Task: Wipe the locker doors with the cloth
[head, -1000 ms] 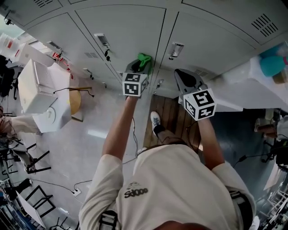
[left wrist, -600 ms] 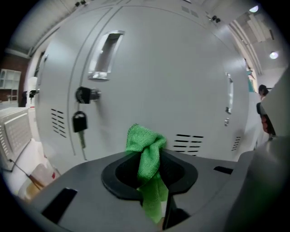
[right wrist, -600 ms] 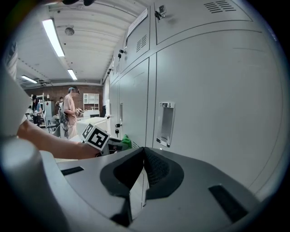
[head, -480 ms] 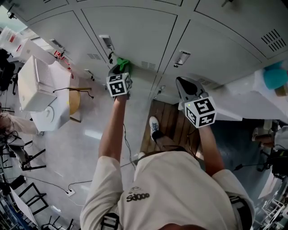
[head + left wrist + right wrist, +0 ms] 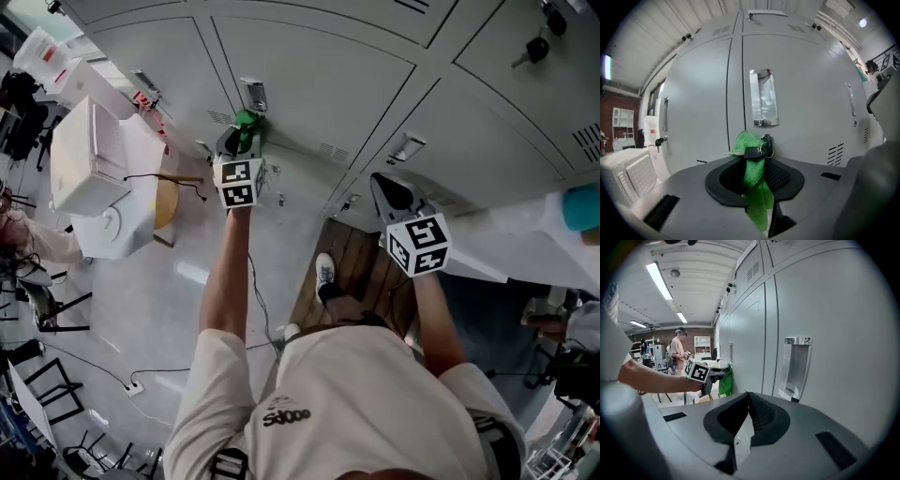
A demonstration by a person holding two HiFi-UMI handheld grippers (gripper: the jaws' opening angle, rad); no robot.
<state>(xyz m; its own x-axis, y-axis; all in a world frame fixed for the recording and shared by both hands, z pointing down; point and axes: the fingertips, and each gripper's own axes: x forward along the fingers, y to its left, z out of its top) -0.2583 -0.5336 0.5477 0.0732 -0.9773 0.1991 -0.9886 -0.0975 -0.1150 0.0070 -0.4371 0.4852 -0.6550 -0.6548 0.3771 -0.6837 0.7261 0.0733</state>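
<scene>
At the left gripper (image 5: 754, 165): jaws are closing on a green cloth (image 5: 751, 176), pinching a fold of it so that a bunch is sticking out ahead of the tips and a tail is hanging below.

Ahead of the tips: the bunch is meeting a grey locker door (image 5: 811, 93) close to its left edge, right at the lock (image 5: 768, 140). A black-headed key (image 5: 751, 152) is lying across the front of the cloth; whether the two are touching cannot be told.

Above the lock: a recessed metal handle (image 5: 763, 97) is standing upright. Vent slots (image 5: 835, 153) are showing toward the door's lower right corner.

At the right gripper (image 5: 748, 399): jaws are resting together with nothing between them, idling close to the neighbouring door beside its own handle recess (image 5: 797, 365), well apart from the cloth.

Step in hand, as judged: wiping is under way on the lock-side strip of this door, with most of the panel apparently left to do.

Handling note: the cloth is wanting flat, steady pressure and overlapping passes from edge to edge. The stroke is best going round the key and handle rather than over them, since the loose tail is looking likely to snag on the key ring. The spare gripper is serving best off the swept panel.
</scene>
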